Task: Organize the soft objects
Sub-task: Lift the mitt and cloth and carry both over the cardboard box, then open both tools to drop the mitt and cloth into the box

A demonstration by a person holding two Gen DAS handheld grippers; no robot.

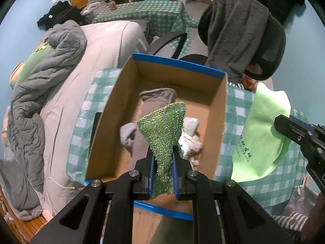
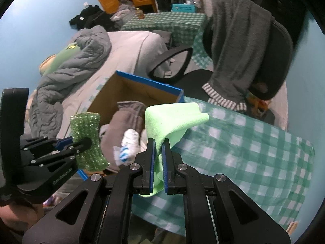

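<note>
My left gripper (image 1: 163,152) is shut on a glittery green scrubbing cloth (image 1: 162,126), held above the open cardboard box (image 1: 219,122) with the blue rim. Inside the box lie a grey garment (image 1: 156,98), a grey sock (image 1: 128,133) and white socks (image 1: 191,136). My right gripper (image 2: 158,142) is shut on a light green microfibre cloth (image 2: 172,120), which hangs over the checked tablecloth (image 2: 243,142) just right of the box (image 2: 113,89). In the left wrist view that cloth (image 1: 262,134) and the right gripper (image 1: 284,128) show at the right. The left gripper (image 2: 87,142) with its scrubbing cloth (image 2: 87,142) shows at the right wrist view's left.
A bed with a grey duvet (image 1: 40,81) and a green plush toy (image 1: 30,65) lies left of the table. A black office chair (image 1: 270,46) draped with a grey garment (image 1: 233,30) stands behind the box. A second checked table (image 1: 142,14) is farther back.
</note>
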